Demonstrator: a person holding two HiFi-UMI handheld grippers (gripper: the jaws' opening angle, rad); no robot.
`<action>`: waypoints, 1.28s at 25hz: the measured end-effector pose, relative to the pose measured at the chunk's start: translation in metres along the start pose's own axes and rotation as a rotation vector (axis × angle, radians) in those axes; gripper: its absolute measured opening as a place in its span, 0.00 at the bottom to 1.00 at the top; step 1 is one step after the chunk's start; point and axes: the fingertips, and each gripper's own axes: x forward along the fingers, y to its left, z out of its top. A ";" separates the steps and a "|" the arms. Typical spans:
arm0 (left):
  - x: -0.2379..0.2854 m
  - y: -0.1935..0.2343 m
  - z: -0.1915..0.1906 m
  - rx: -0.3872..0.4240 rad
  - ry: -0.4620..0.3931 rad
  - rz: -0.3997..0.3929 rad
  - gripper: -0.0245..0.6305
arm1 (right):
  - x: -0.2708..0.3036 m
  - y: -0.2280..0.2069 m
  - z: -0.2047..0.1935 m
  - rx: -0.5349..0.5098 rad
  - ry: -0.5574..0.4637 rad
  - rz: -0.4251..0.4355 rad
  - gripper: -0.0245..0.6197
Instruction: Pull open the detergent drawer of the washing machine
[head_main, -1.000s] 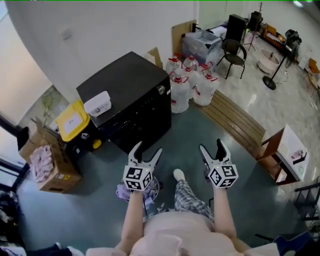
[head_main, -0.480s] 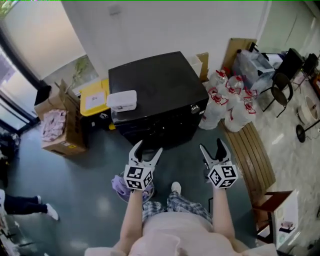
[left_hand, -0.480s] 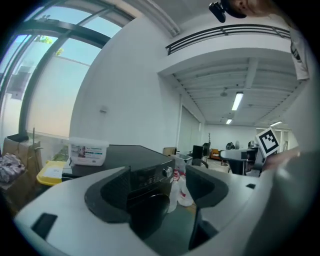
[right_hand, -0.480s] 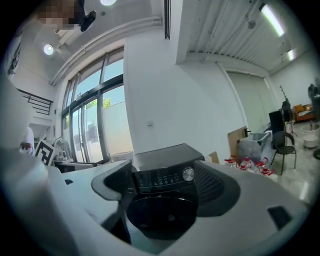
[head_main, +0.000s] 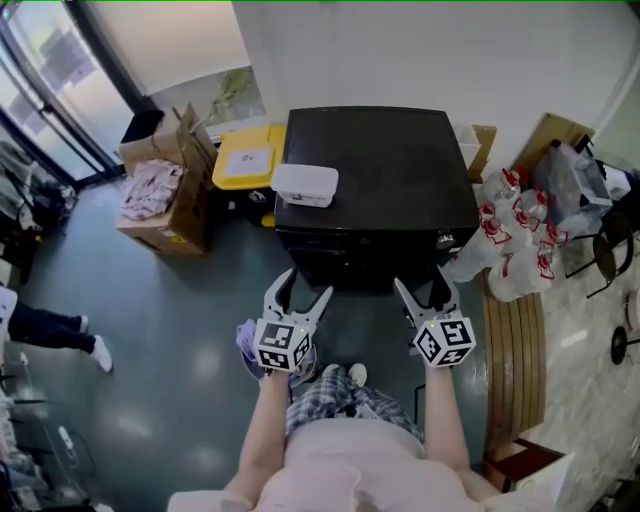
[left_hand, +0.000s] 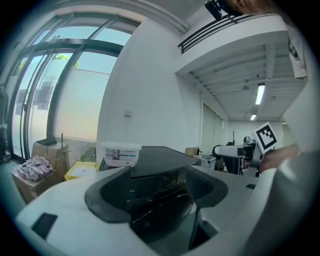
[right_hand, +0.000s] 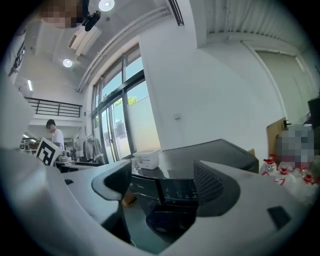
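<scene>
1. Grey-green polished floor, white wall behind. A black box-shaped washing machine (head_main: 380, 170) stands against the wall with its front towards the person.
2. On its lid, left side, sits a white rectangular plastic tub (head_main: 305, 184). Just left of the machine is a yellow-lidded bin (head_main: 248, 158), then an open brown cardboard box (head_main: 170, 205) holding pink cloth. To the right are clear red-capped water jugs (head_main: 510, 235) and a slatted wooden bench (head_main: 512, 340).
3. The detergent drawer (right_hand: 145, 186) reads as the dark flat panel at the left end of the upper front band, beside the control strip. It looks flush with the front, so shut.
4. Left gripper (head_main: 297, 283): tongs spread, nothing between them, the machine front showing through the gap. It is held short of the machine, not touching.
5. Right gripper (head_main: 422, 285): likewise spread and empty, also clear of the front.
6. Handling, as a judgement: a light, rigid plastic drawer on slides, likely stiff at first. The glossy face is probably too slippery to pinch.
7. Best hold is probably a finger recess or lip on the panel's edge, though none can be made out here. Pull straight and level, since a skewed pull may jam it.
</scene>
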 end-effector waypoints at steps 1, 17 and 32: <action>0.000 0.006 0.000 -0.002 0.000 0.012 0.55 | 0.008 0.005 -0.001 -0.005 0.008 0.020 0.64; 0.040 0.103 -0.006 0.021 0.083 0.040 0.55 | 0.130 0.064 -0.014 -0.135 0.163 0.228 0.64; 0.117 0.123 -0.037 0.312 0.463 -0.209 0.54 | 0.210 0.105 -0.080 -0.515 0.560 0.543 0.64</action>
